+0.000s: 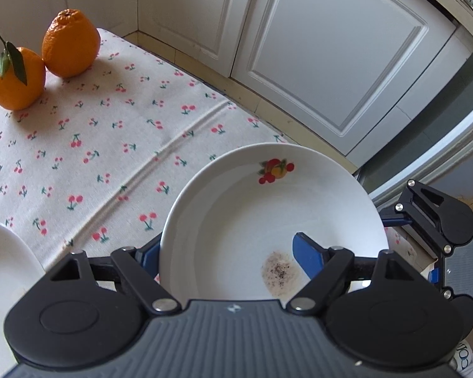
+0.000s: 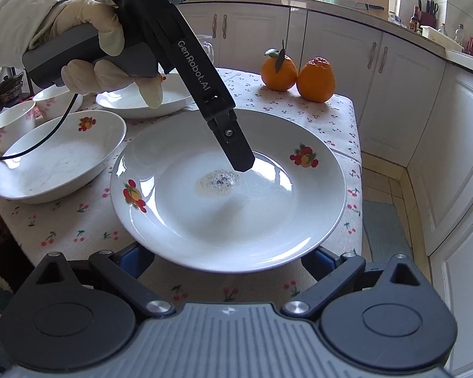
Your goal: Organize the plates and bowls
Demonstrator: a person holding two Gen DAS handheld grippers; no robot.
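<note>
Right wrist view, read left to right.

- Far left: two small white bowls [image 2: 11,126] with a pink print, one just behind the other, at the edge of the surface [image 2: 78,223], which is covered with a cherry-print cloth.
- Next: a deep white dish [image 2: 60,163] with a fruit motif on its inner wall, flat on the cloth. A second white dish [image 2: 135,100] sits behind it.
- Above these: a gloved hand [image 2: 88,44] holds the left gripper [image 1: 227,252] by its handle, and a black cable hangs from it.
- Centre: the plate [image 2: 230,201], white, with fruit motifs on the rim and a speckled brown stain [image 2: 217,182] in the well.
  - Left fingers: closed on the plate. One finger lies on the inner face beside the stain. In the left wrist view the other sits behind the left rim.
  - The plate is over the near part of the surface, and its near rim reaches past the cloth edge.
- Below centre: the right gripper [image 2: 227,260]. Its fingers are spread wide, one on each side of the plate's near rim, with the tips hidden under it. No pad is seen pressing on the plate.
- Right of centre, far corner of the surface: two oranges [image 2: 296,72], touching; the left one has a stem and leaf.
- Far right: white cabinet doors [image 2: 394,94] and tiled floor.
</note>
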